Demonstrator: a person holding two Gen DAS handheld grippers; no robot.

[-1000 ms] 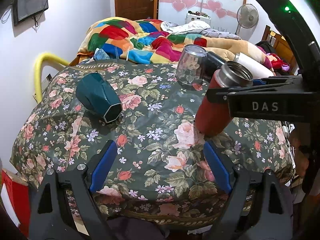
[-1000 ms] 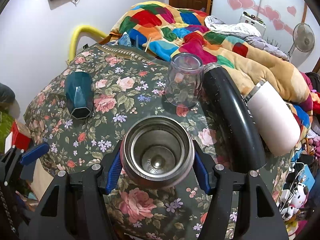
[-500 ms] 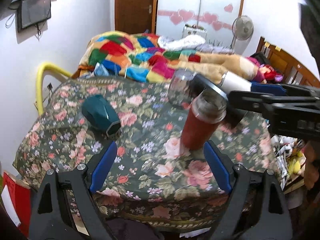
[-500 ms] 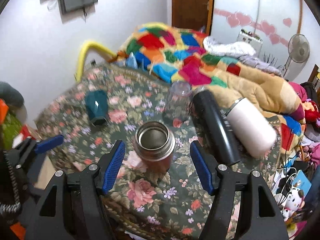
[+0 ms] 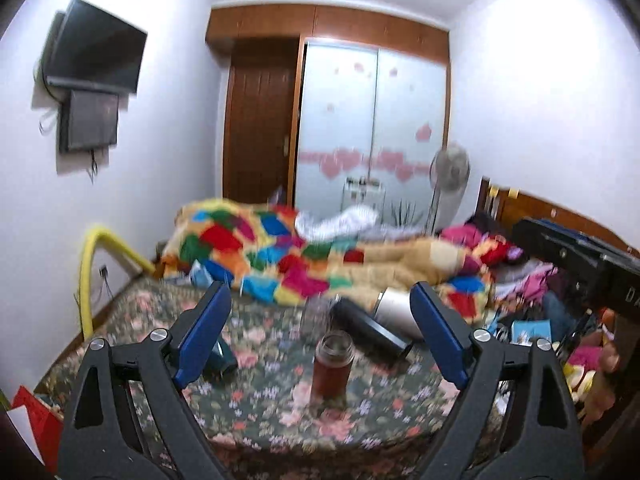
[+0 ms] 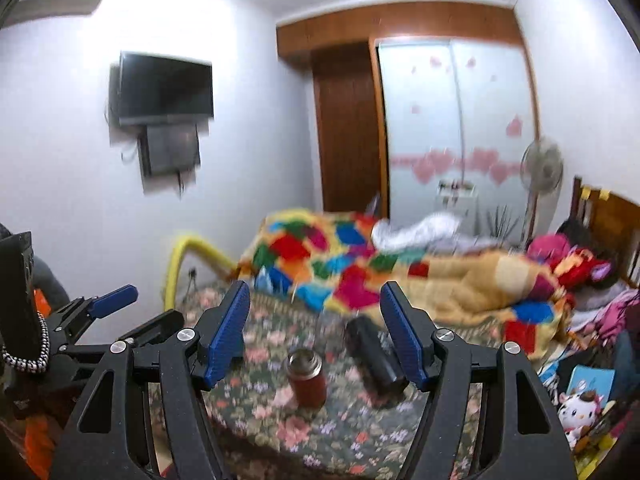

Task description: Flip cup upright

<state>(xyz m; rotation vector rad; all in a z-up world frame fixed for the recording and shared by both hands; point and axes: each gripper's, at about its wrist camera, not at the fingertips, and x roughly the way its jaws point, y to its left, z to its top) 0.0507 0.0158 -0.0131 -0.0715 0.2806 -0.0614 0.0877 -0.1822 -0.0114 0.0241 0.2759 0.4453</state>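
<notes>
A red cup with a steel rim [image 5: 332, 364] stands upright on the floral table [image 5: 260, 408]; it also shows in the right wrist view [image 6: 306, 376]. My left gripper [image 5: 320, 328] is open and empty, held back from the table. My right gripper [image 6: 316, 328] is open and empty, also drawn back and raised; its body shows at the right edge of the left wrist view [image 5: 580, 264]. The left gripper's blue finger shows in the right wrist view [image 6: 114, 306].
A black flask [image 5: 372, 332] and a white tumbler [image 5: 396, 312] lie on their sides behind the red cup. A clear glass [image 5: 316, 312] stands behind it, blurred. A teal cup [image 5: 220, 356] lies at the left. A bed with a patchwork quilt [image 5: 300, 256] is beyond.
My right gripper let go of the red cup, which now stands upright on the table. Both grippers pulled back and up, away from the table.
</notes>
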